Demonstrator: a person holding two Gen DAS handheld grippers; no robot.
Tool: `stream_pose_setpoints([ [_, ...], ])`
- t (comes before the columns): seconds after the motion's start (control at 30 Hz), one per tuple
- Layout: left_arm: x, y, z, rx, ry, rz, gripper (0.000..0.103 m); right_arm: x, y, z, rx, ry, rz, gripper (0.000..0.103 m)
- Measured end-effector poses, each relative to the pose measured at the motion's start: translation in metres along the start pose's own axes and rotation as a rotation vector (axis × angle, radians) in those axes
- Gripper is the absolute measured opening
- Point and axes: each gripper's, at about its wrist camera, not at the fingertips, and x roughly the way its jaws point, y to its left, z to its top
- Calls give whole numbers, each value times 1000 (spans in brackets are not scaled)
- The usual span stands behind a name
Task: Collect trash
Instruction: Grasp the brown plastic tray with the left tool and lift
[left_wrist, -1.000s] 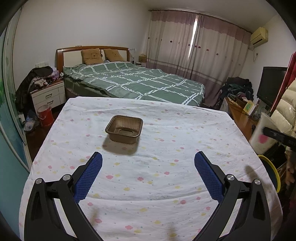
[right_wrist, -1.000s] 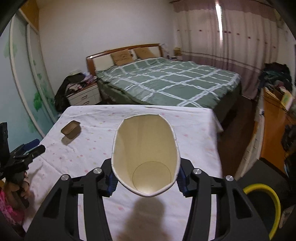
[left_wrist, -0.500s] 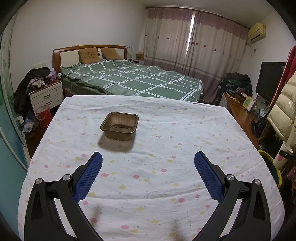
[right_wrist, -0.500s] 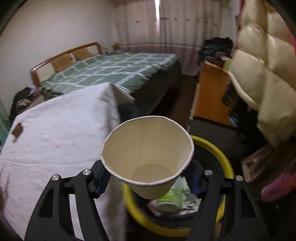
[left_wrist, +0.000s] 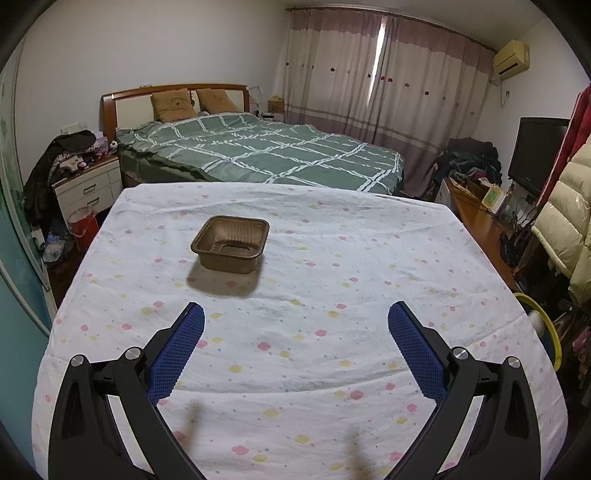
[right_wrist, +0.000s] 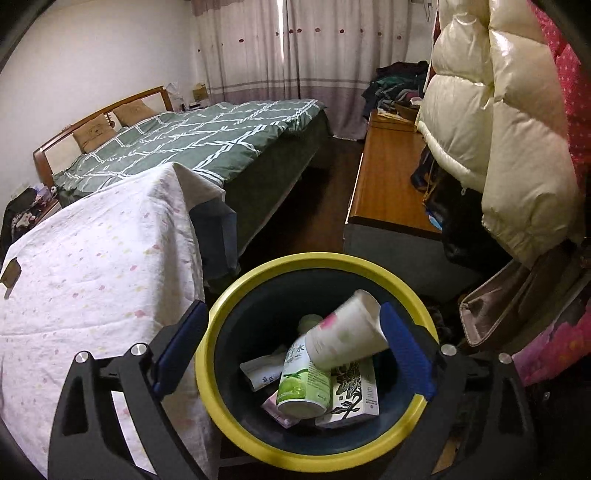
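Left wrist view: left tool (left_wrist: 295, 317) hangs with jaws wide apart and nothing between them, over bare cloth on the worktop (left_wrist: 369, 280).
Tray: brown tray (left_wrist: 230, 243) sits left of centre, well apart from every worktop edge.
Bin edge: yellow rim of the bin (left_wrist: 546, 325) peeks past the worktop's right edge.
Right wrist view only: right tool (right_wrist: 291, 339) hangs over the bin (right_wrist: 236, 306), jaws opening; blurred paper cup (right_wrist: 345, 338) lies tilted between them, seemingly loose, above bottle (right_wrist: 304, 382) and carton (right_wrist: 354, 387).
Surroundings: bed (right_wrist: 207, 144) behind, wooden cabinet (right_wrist: 391, 177) and puffy coat (right_wrist: 491, 122) crowd the right.
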Motion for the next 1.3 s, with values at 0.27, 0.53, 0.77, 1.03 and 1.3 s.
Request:
stream_pose_setpoints([
  [0.27,3,-1,18,-2,66,-16,98,-7,24,-1,-50,-17,40,90],
  [0.53,17,7,47,14,99,8,98,-3,34,-1,-61,-15,69,90],
  [0.77,68,23,57,-25,240,1,98,-1,39,-4,-72,-11,84,90],
  [1.03,124,48,76,-55,332,47,98,7,40,-6,-74,9,90,90],
  [1.3,151,52,93,-4,392,103,98,12,34,-8,-64,18,96,90],
])
